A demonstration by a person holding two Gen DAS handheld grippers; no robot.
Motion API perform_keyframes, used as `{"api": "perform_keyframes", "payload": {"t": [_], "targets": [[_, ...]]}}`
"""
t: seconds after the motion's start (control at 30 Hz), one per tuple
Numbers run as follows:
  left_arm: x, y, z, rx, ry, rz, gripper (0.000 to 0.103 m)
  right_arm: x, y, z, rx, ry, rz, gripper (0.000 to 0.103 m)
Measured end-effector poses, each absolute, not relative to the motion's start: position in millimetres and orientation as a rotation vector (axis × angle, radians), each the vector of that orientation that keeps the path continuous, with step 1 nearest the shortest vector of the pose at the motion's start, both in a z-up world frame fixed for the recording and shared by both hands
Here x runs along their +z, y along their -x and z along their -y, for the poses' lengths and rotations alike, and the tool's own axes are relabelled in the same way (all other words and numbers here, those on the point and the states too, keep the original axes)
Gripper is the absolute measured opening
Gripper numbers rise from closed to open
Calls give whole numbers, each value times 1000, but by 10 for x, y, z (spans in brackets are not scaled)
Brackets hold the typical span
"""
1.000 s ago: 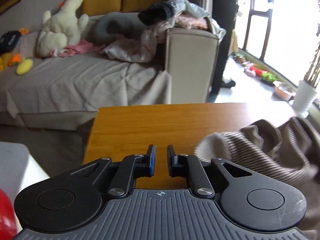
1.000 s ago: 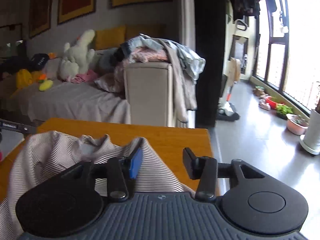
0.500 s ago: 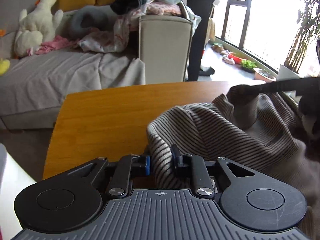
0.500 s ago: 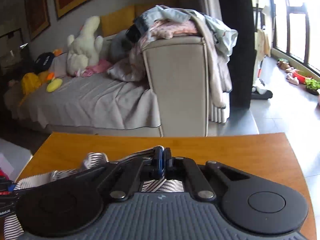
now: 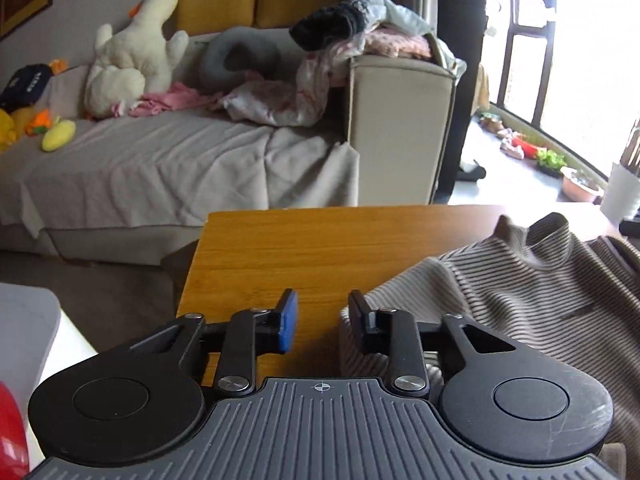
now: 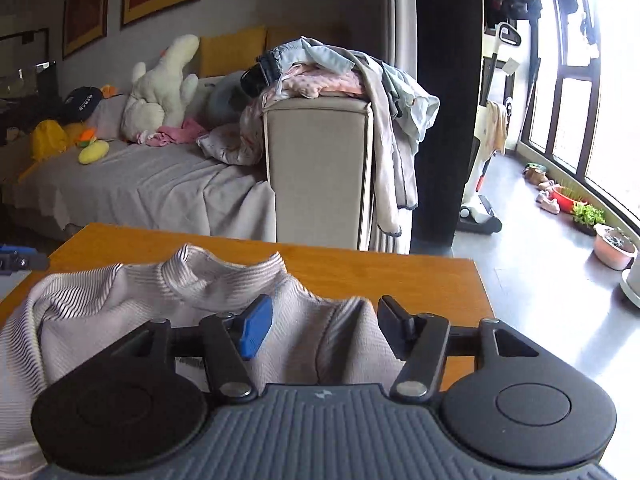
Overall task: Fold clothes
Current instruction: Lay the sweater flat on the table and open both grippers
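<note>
Left claw: the left claw (image 5: 319, 322) is open, with nothing between its two tips. Bare wood shows in the gap. Its right tip is just beside the edge of the sweater, and I cannot tell if it touches.

Right claw: the right claw (image 6: 325, 323) is open wide. It is low over the sweater, and a bump of cloth rises in the gap, but the tips do not pinch it.

Sweater: the striped sweater (image 5: 532, 280) lies crumpled on the surface – brown and cream stripes. In the left view it fills the 3 o'clock side. In the right view the sweater (image 6: 120, 300) spreads from the middle out to 9 o'clock, and its collar stands up at the far edge.

Surface: the wooden surface (image 5: 320, 240) is bare at 12 o'clock in the left view. In the right view a strip of it (image 6: 380, 272) shows past the sweater.

Sofa: a grey sofa (image 5: 160, 168) sits behind the surface at 11 o'clock – a white stuffed duck (image 5: 132, 56) rests on it.

Clothes pile: a pile of clothes (image 6: 320, 72) is heaped on the sofa arm at 12 o'clock, and some hang down its side.

Window: bright windows (image 6: 580, 100) are at 2 o'clock, with plant pots (image 6: 612, 246) on the floor below.
</note>
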State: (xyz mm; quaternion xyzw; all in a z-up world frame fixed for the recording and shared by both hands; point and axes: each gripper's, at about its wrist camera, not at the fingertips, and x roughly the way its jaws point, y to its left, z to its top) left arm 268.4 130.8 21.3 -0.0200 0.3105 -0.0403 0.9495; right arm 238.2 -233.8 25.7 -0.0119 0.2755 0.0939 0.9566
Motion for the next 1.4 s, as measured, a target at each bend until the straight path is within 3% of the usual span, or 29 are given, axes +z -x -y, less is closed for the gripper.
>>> {"api": "perform_keyframes", "payload": {"t": [0.07,0.2,0.23,0.37,0.87,1.07,1.4], "targets": [[297,-2568,-1183,-130,80,-611,49,197,-2178,2279,223,26,-552,62],[277,-2333,-748,-226,95,-586,78,59,-1792,2117,293,39,-529,74],[237,-2280,-636,-249,100,-583,81,25,-1696,2076,310,42,-523,77],[-19,-2164,-346,-349,142,-607,95,-64,-1526,1878,339,118,-498,77],[-164,-1769,-487,-274,85,-549,99,-57,-1379,1798,314,149,-600,83],[-84,-1521,-578,-288,54,-596,102,114,-687,1926,322,385,-551,83],[57,-501,-543,-355,-21,-671,103,16,589,1749,555,496,-516,83]]}}
